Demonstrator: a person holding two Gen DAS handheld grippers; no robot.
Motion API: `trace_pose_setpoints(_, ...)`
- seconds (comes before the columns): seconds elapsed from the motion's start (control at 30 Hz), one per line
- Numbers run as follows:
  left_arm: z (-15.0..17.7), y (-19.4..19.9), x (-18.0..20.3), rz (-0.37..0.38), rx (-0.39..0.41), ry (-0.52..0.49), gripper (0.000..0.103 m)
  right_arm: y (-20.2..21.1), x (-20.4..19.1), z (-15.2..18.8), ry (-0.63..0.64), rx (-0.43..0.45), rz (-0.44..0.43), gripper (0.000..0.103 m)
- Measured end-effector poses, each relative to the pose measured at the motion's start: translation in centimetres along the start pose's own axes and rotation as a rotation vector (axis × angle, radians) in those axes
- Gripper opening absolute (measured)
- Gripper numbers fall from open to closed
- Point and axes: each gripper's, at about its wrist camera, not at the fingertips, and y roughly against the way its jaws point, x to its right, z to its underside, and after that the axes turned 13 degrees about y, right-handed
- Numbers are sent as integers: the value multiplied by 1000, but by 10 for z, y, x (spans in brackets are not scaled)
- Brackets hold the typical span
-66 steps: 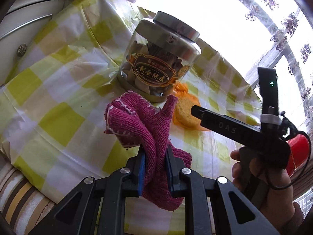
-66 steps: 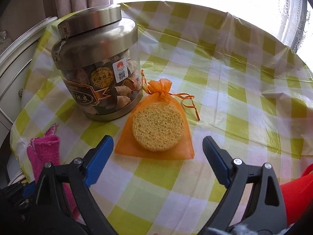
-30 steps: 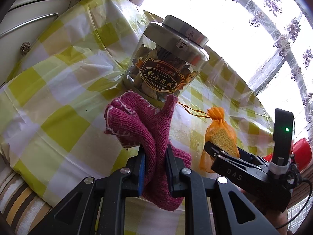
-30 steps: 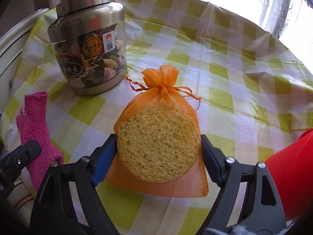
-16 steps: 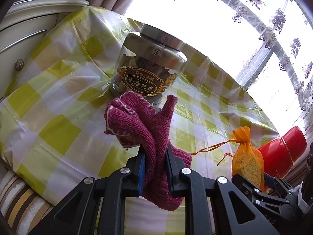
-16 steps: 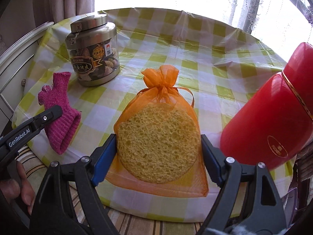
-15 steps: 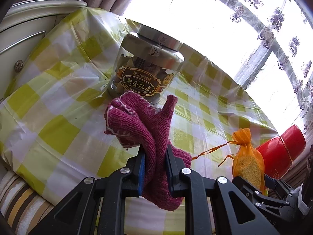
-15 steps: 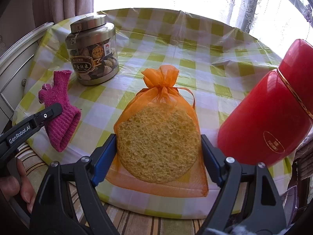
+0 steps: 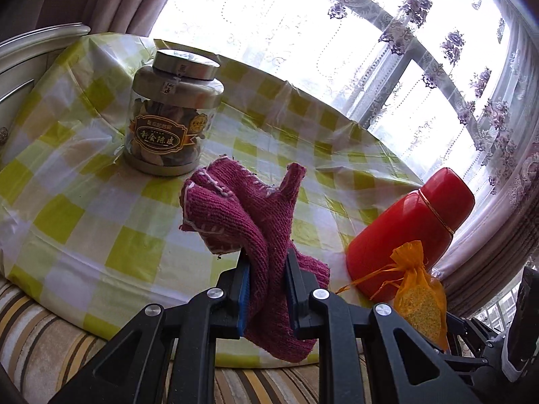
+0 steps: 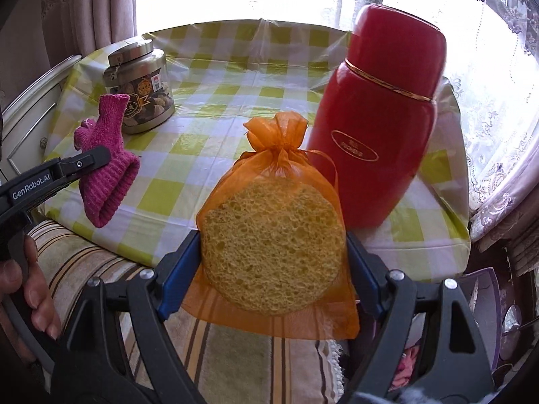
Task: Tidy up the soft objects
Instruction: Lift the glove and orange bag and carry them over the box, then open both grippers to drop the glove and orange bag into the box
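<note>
Currently, glove [image 9: 249,222]: soft knit, limp; left gripper [image 9: 267,289] jaws clenched mid-fabric.
Pouch [image 10: 274,232]: light, spongy, slippery mesh; right gripper [image 10: 273,262] jaws pinch sponge's edges; I judge that best.

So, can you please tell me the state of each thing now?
Glove: held up, in left tool.
Sponge bag: tied shut, held up, in right tool.
Jar: upright, lid on.
Flask: upright, closed.
</note>
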Motion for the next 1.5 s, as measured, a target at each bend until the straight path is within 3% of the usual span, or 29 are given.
trace_pose_setpoints(0.53, 69, -3, 96, 142, -163, -171, 19, 58, 90, 91, -171, -45, 175, 84)
trace_pose_setpoints(1.07, 160, -10, 201, 301, -376, -363, 22, 96, 164, 141, -323, -55, 316, 85)
trace_pose_setpoints(1.13, 170, -14, 213, 333, -418, -379, 30, 99, 170, 147, -341, -64, 337, 86)
trace_pose_setpoints(1.2, 180, -16, 222, 336, -441, -402, 60, 102, 176, 153, -361, -69, 364, 89)
trace_pose_setpoints(1.27, 186, -15, 228, 331, -441, -428, 75, 104, 183, 158, -390, -72, 385, 92)
trace_pose_setpoints(1.37, 194, -15, 228, 307, -471, -468, 75, 108, 190, 166, -429, -84, 400, 93)
trace_pose_setpoints(1.5, 201, -9, 213, 279, -550, -467, 75, 110, 189, 180, -479, -123, 358, 93)
